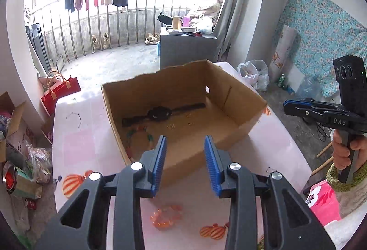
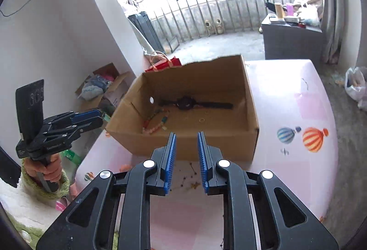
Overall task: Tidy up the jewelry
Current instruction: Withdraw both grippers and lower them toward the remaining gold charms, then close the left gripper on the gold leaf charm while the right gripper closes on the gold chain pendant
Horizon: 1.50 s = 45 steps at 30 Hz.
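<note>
left wrist view, nearest first: the left gripper [image 1: 185, 151] has its blue pads set partly apart with nothing between them, hanging over the pink table [image 1: 75, 135] just short of the cardboard box [image 1: 231, 133]. the right wrist view shows the same for the right gripper [image 2: 186, 149], its jaws a narrower gap apart and empty too, aimed down at the box's near wall. each tool is held in a hand with a green fuzzy cuff [image 2: 34, 183]. all the jewelry seen lies loose on the box floor. closest to the near wall, toward the left corner, is a beaded bracelet [image 2: 156, 122] in pink and green; it looks light and floppy, so it will likely sag and swing, and pinching across the string between beads seems safer than squeezing a bead that could slip. a little further in sit small gold rings [image 1: 170, 126], tiny, hard and flat on the cardboard, probably the fiddliest to pick; a pad tip would have to catch the rim. beyond them, across the middle of the floor, lies a black wristwatch [image 1: 160, 113] with its strap stretched out; the case is the heaviest, stiffest part, so taking the strap beside the case should hold well. past the box, a balcony railing with hanging clothes.
</note>
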Available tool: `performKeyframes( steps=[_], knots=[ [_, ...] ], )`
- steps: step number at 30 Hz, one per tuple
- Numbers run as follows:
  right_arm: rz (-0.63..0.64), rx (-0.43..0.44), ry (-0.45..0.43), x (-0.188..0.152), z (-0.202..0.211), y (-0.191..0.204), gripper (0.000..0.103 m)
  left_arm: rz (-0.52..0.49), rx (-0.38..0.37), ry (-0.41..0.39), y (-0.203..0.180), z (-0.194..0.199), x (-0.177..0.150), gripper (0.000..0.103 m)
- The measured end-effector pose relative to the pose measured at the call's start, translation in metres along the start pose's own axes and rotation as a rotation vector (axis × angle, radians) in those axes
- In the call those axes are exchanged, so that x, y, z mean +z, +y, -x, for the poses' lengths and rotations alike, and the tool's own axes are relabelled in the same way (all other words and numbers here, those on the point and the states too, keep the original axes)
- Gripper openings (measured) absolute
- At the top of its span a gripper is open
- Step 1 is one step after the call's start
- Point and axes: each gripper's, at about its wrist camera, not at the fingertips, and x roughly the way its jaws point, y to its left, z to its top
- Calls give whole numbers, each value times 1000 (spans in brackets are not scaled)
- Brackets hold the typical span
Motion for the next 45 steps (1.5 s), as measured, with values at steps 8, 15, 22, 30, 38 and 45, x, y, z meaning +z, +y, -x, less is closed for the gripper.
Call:
performKeyframes(
  steps=[8, 15, 22, 30, 38, 45],
  knots=[
    [-140, -64, 141, -67, -58, -13, 21, 16, -34, 95, -37, -56, -67, 33],
    [-115, -113, 149, -71, -81, -9, 21, -49, -29, 157, -50, -97, -82, 33],
    [-114, -96, 178, -71, -103, -11, 21, -44, -25, 193, -47, -116, -75, 33],
    [-136, -86, 176, -71, -107, -16, 21, -71, -18, 234, -49, -132, -73, 23],
    [-148, -85, 173, -75, -102, -23, 21, -135, 16, 227, -55, -138, -74, 3],
    [-126, -68, 157, -77, -94, -20, 21, -107, -14, 192, -51, -133, -76, 1]
  ],
)
